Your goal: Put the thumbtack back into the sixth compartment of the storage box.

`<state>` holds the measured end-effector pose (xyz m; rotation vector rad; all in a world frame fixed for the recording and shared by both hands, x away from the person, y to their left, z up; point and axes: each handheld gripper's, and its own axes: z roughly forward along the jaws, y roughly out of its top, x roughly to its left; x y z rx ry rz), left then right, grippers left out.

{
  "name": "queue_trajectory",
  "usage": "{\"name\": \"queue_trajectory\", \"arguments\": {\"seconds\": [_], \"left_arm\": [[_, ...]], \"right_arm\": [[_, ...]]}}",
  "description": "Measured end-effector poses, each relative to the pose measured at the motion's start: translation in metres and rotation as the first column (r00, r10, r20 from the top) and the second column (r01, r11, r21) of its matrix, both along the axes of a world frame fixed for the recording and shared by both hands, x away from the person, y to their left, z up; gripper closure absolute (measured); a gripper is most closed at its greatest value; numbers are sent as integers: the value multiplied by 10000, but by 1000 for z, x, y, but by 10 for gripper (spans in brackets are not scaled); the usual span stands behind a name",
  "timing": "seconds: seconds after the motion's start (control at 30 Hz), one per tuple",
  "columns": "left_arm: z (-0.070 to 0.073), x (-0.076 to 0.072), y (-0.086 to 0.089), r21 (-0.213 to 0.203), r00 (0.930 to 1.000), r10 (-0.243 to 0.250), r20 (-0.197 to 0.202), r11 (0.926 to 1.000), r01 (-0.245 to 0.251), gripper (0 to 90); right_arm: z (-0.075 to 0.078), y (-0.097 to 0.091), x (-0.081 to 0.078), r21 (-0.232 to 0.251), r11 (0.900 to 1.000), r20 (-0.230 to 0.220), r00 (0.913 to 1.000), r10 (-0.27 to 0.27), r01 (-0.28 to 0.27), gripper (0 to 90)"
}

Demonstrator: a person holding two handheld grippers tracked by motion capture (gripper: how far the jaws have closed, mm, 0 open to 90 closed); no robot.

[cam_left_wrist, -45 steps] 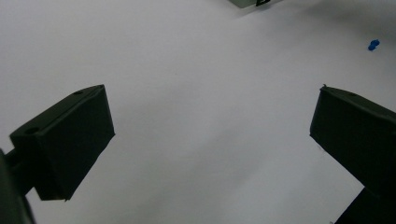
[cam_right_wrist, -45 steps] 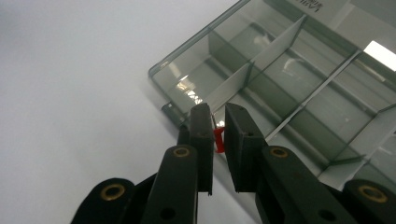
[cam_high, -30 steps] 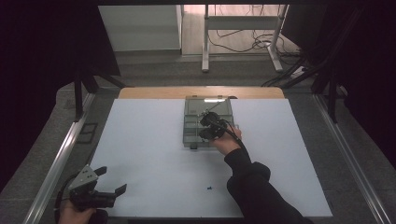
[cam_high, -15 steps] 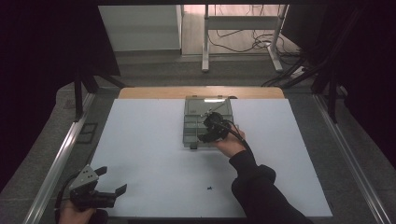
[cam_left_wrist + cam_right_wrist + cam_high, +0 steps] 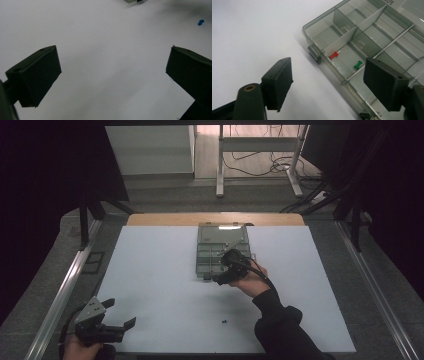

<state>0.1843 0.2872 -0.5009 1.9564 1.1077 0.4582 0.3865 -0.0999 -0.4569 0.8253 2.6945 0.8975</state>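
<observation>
Back from the box (image 5: 221,251) comes the right claw (image 5: 223,276): a second ago it sat over the middle compartments, and now it hangs at the near edge, drawn toward the person. Its jaws have just been opening and stand spread with nothing between them. In the right gripper view, a green pin (image 5: 358,65) and a red pin (image 5: 334,54) lie loose in the same near compartment, apart from each other. My reading is that a pin has just been dropped in, most likely the green one, and the claw is free to fetch another.

That next one looks to be the blue pin (image 5: 225,322), lying alone on the white tabletop (image 5: 150,270) near the front edge, well apart from the box and just beside the person's right sleeve (image 5: 280,330). It also shows small in the left gripper view (image 5: 201,22).

Down at the front left corner, the left claw (image 5: 122,312) rests with its jaws wide apart and empty, pointing across the sheet; it has not shifted between the frames.

Little stands in the way. The open sheet between box and blue pin is bare. The box's lid lies open at the far side, and a small latch (image 5: 315,54) juts from the near wall; a low return pass could catch it. The pin itself is small and may roll or skid when pinched.
</observation>
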Motion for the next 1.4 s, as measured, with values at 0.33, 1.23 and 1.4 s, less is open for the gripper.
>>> {"name": "queue_trajectory", "arguments": {"seconds": [0.33,1.23,1.4], "left_arm": [[0,0,0,36,10000,-13,6,10000,13,1],[0,0,0,49,10000,-23,12,10000,23,1],[0,0,-1,42,10000,-22,21,10000,22,1]], "right_arm": [[-4,-10,-15,56,10000,-76,10000,16,-15,87],[-13,-16,-67,-1026,9945,-306,9993,197,-228,138],[-14,-18,-79,-1009,9938,-347,9985,429,-462,240]]}}
